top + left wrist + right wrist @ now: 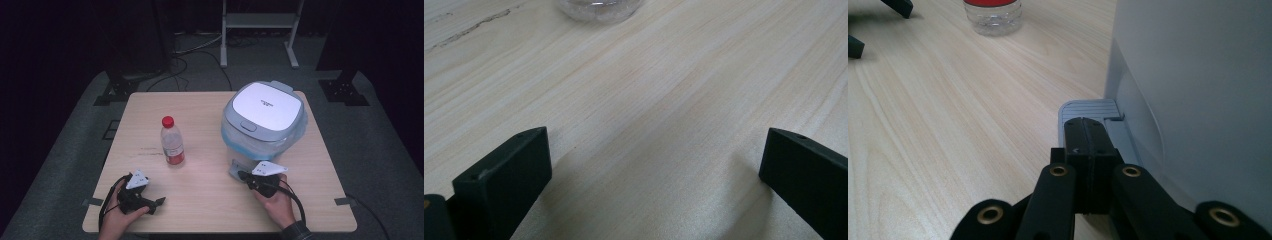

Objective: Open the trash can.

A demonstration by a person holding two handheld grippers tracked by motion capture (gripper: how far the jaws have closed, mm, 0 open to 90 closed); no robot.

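Currently: my right gripper [1087, 131] rests on the bin's pedal [1088, 107], jaws fully closed.
I hold the left gripper [654, 165] wide open above bare worktop [200, 200]; the bin [264, 120] stands back right.

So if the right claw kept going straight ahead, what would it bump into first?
Probably the bin's grey foot pedal: the shut right claw sits right over it, with the bin just behind. Whether it touches is unclear.

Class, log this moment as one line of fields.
right gripper: shut, over bin pedal | left gripper: open, empty | bottle: upright | bin: lid closed
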